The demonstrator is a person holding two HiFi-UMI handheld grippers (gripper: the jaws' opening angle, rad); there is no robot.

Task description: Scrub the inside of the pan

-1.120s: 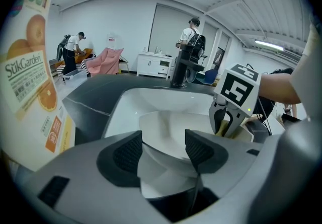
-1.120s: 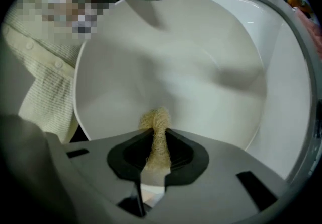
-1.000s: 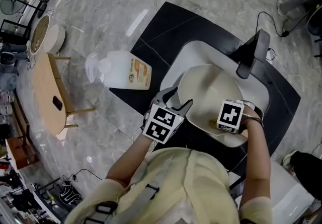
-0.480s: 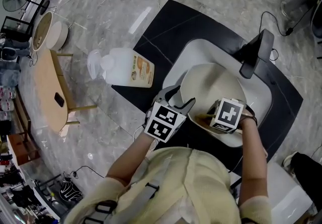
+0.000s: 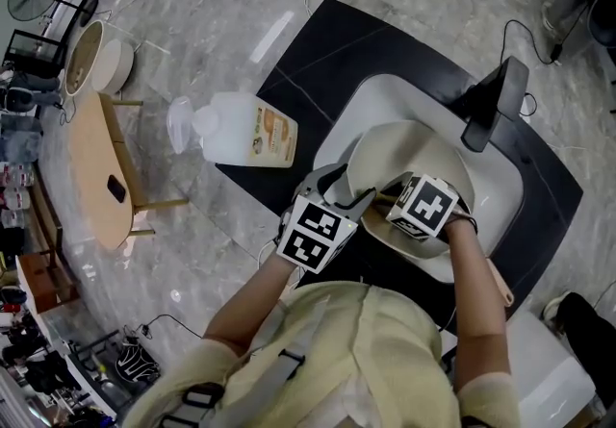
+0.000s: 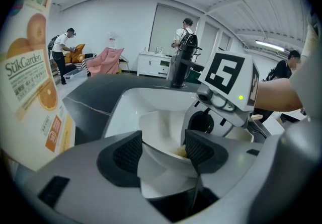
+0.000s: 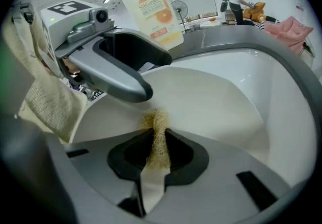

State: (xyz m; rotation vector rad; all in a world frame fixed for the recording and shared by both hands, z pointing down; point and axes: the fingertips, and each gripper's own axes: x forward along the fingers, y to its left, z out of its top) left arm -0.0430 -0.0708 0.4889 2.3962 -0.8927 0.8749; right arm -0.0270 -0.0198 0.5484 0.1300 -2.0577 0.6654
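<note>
A cream pan (image 5: 399,157) sits tilted in a white sink (image 5: 351,113). My left gripper (image 5: 345,193) is at the pan's near left edge, and in the left gripper view (image 6: 163,150) the rim (image 6: 161,127) passes between its two pads, which hold it. My right gripper (image 5: 385,200) is inside the pan, close to the left one. It is shut on a tan fibrous scrub pad (image 7: 157,137) whose tip presses on the pan's inner wall (image 7: 211,102). The left gripper's finger (image 7: 118,67) shows just above the pad.
An orange-labelled soap bottle (image 5: 245,133) lies on the black counter (image 5: 318,51) left of the sink. A black faucet (image 5: 491,104) stands at the sink's far right. A wooden stool (image 5: 96,176) stands on the floor at the left. People stand far off in the room.
My right gripper has slid left across the pan with the scrub pad, from the near right rim toward the left gripper. The left gripper has stayed on the rim.
</note>
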